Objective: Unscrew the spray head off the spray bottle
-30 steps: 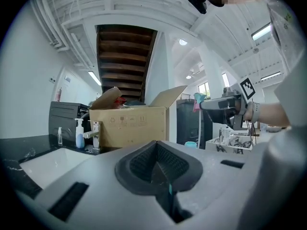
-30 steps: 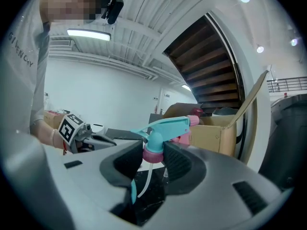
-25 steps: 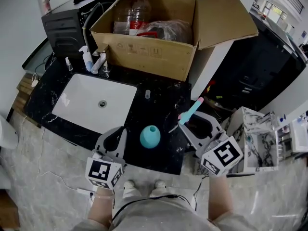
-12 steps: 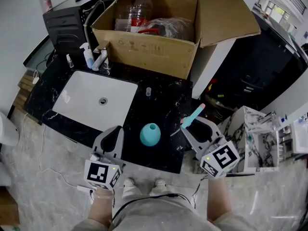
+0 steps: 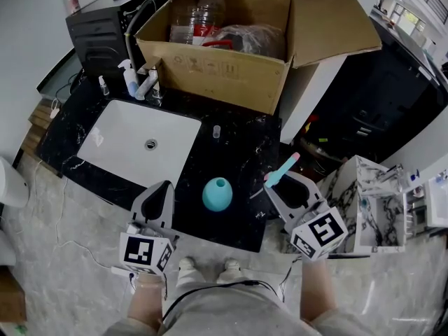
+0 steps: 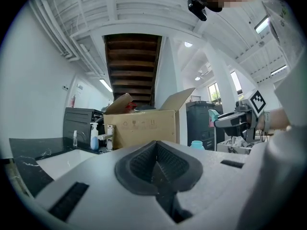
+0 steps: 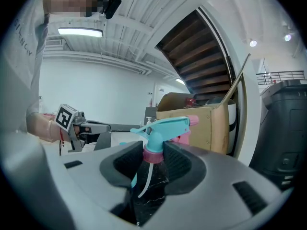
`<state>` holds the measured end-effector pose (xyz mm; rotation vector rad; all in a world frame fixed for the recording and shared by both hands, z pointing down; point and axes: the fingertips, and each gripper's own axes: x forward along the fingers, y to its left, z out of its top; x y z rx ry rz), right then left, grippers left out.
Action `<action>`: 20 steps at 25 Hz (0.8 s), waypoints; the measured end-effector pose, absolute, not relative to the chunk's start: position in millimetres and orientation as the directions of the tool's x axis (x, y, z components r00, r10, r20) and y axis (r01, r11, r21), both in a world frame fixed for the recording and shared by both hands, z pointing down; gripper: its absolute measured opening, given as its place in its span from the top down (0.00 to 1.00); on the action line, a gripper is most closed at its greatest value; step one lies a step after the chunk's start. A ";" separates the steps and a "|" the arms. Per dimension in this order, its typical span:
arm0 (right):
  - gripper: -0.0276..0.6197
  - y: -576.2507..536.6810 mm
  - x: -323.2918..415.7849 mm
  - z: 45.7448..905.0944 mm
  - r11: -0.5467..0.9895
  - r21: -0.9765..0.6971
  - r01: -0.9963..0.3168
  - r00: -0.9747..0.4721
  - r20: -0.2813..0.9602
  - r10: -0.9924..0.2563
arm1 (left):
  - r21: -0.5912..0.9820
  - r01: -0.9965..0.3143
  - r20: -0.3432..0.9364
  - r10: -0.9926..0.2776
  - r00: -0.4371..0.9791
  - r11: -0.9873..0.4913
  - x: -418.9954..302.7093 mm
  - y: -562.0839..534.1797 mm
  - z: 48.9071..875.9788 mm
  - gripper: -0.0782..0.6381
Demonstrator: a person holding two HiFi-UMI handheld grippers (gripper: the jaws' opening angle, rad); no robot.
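A: Start at the left; what is the left gripper (image 5: 163, 187) doing?

B: It sits at the front edge of the counter (image 5: 245, 149), by the front right corner of the sink (image 5: 119, 142); its jaws are pressed together on nothing; it points level toward the box (image 5: 217, 75) at the back edge.

A: And the bottle (image 5: 218, 194)?

B: Upright near the front edge, right of the sink; it stands between the two grippers and touches neither; its neck is open, with the head off.

A: Where is the head, then?

B: In the right gripper (image 5: 275, 185), over the counter's front right corner; the jaws pinch the spray head (image 5: 282, 169) at its pink collar (image 7: 153, 155); the nozzle points toward the box; the tube (image 7: 147, 180) hangs down between the pads, apart from the bottle.
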<state>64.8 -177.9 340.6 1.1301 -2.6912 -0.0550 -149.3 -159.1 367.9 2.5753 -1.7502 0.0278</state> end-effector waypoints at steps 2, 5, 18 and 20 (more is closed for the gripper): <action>0.74 -178.1 64.7 341.1 0.706 0.118 -0.698 -0.682 0.188 -0.707 | 0.013 -0.935 0.027 -0.935 0.354 -0.354 -151.3 -159.4 367.3 0.88; 0.74 -178.1 65.3 342.0 0.708 0.118 -0.696 -0.685 0.186 -0.704 | 0.016 -0.939 0.024 -0.939 0.343 -0.343 -152.8 -159.7 367.2 0.88; 0.74 -180.3 66.5 341.2 0.720 0.117 -0.684 -0.697 0.183 -0.693 | 0.017 -0.948 0.018 -0.948 0.318 -0.318 -153.6 -158.8 365.0 0.88; 0.74 -181.4 66.2 340.7 0.721 0.118 -0.683 -0.699 0.181 -0.692 | 0.016 -0.949 0.015 -0.949 0.315 -0.314 -154.4 -159.1 364.9 0.88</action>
